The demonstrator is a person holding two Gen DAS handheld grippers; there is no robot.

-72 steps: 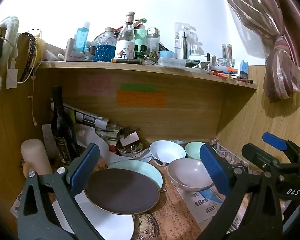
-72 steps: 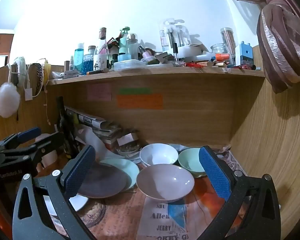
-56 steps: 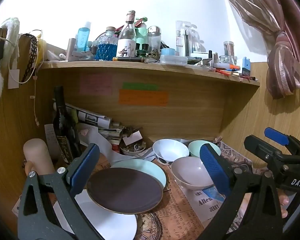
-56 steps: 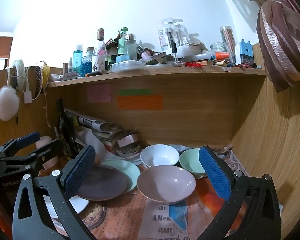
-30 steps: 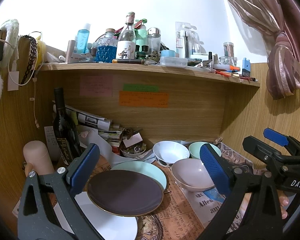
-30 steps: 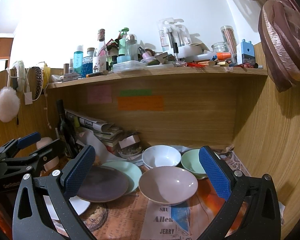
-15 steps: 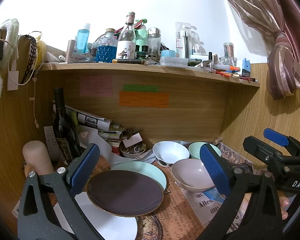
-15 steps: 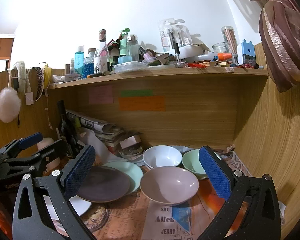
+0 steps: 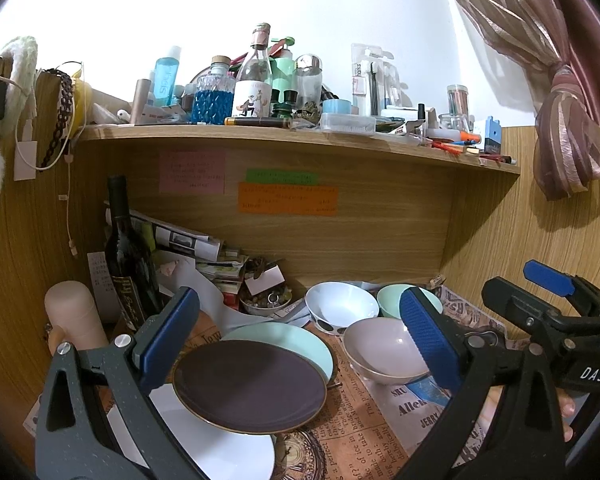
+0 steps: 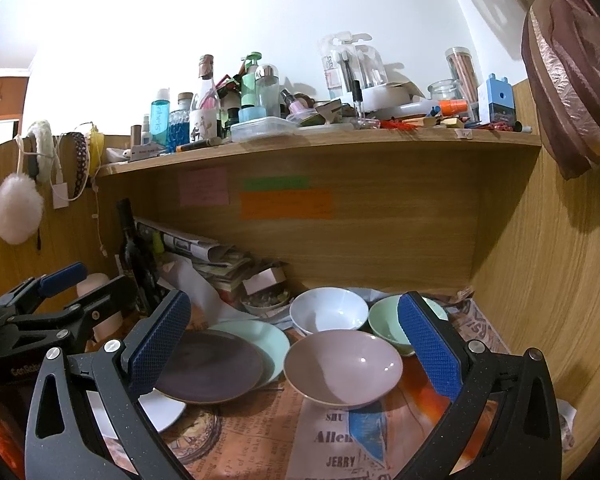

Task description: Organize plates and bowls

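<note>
Both grippers are holding their blue-padded fingers spread wide apart with nothing between them. Seen from its own camera, the left gripper (image 9: 300, 340) is hovering over the stacked plates, its left finger (image 9: 172, 332) sitting above the stack's left edge and its right finger (image 9: 428, 340) overlapping the view of the pink bowl (image 9: 380, 350). The right gripper (image 10: 292, 344) is hanging above the bowls, framing the pink bowl (image 10: 342, 364) between its spread fingers without touching it.

On the newspaper-covered desk (image 10: 260, 436), a dark brown plate (image 9: 250, 384) is lying on top of a mint green plate (image 9: 296, 340) and a white plate (image 9: 220, 448), each lower plate sticking out from under it. To the right of the plates, the pink bowl is sitting nearest the cameras, with a white bowl (image 10: 328, 314) and a mint green bowl (image 10: 388, 322) standing just behind it, side by side, near the back panel. All three bowls are standing upright and look empty.

A dark wine bottle (image 9: 126, 256) is standing at the left against the wooden side wall, next to a pile of papers (image 9: 188, 244). Coloured sticky notes (image 9: 286, 198) are sticking to the back panel beneath a shelf (image 9: 300, 140) crowded with bottles and jars. A tied curtain (image 9: 560, 136) is hanging at the upper right.
</note>
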